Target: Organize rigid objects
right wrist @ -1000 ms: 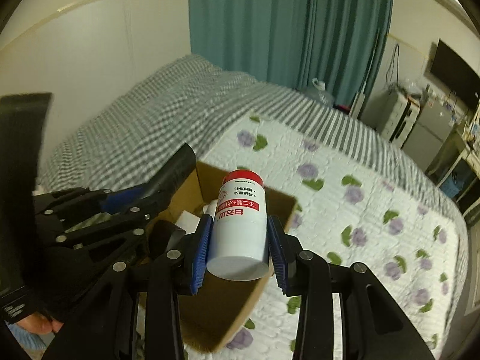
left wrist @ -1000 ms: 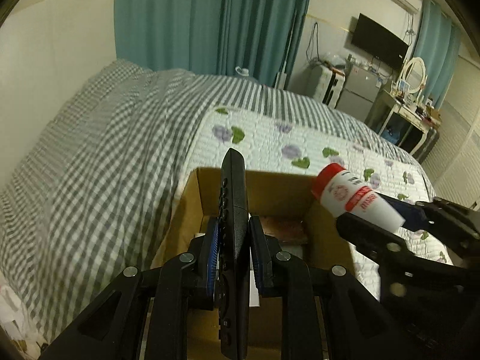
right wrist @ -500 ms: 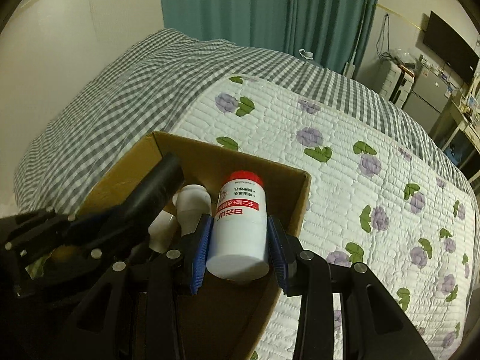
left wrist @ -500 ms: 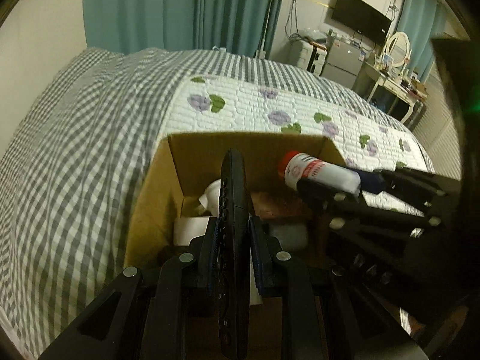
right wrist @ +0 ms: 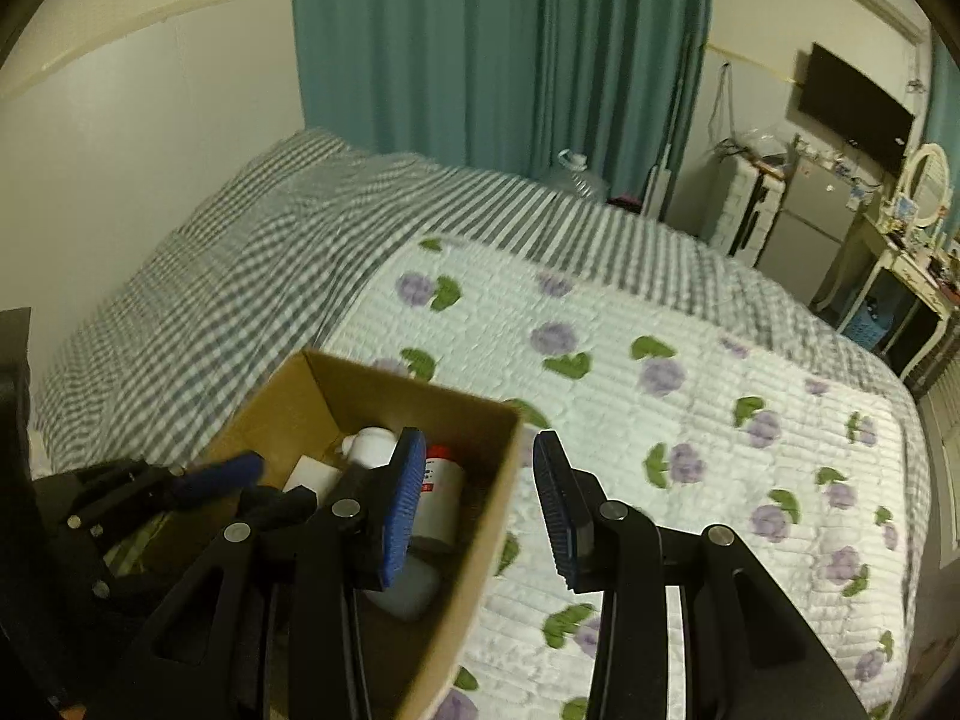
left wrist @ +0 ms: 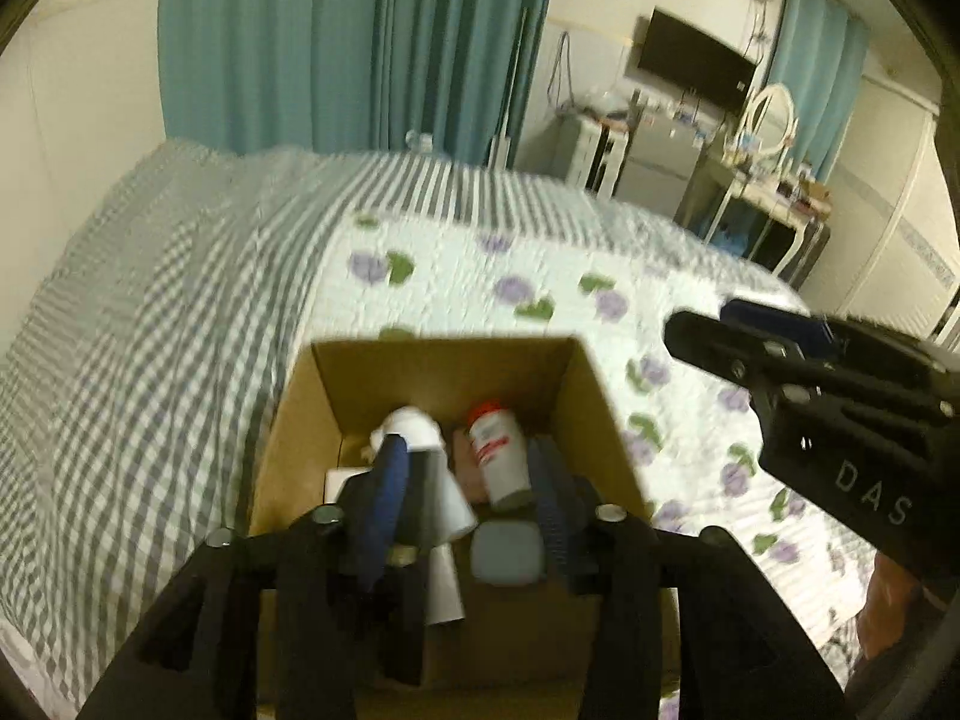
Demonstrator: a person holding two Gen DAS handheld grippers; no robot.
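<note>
Left gripper (left wrist: 468, 462): your jaws have just been opening and now stand spread over the box; a dark remote (left wrist: 405, 618), blurred, sits low beside the left finger (left wrist: 384, 498), and the other pad is clear of it.
Right gripper (right wrist: 478, 441): your jaws stand apart and pinch nothing; they are above the right wall of the box.
Red-capped bottle (left wrist: 501, 450): it lies inside the cardboard box (left wrist: 444, 348), cap to the far wall.
Box: it stands on the flowered quilt (right wrist: 660, 420).

Box (left wrist: 600, 408) crowded w/ bottles; quilt (right wrist: 690, 420) free.
</note>
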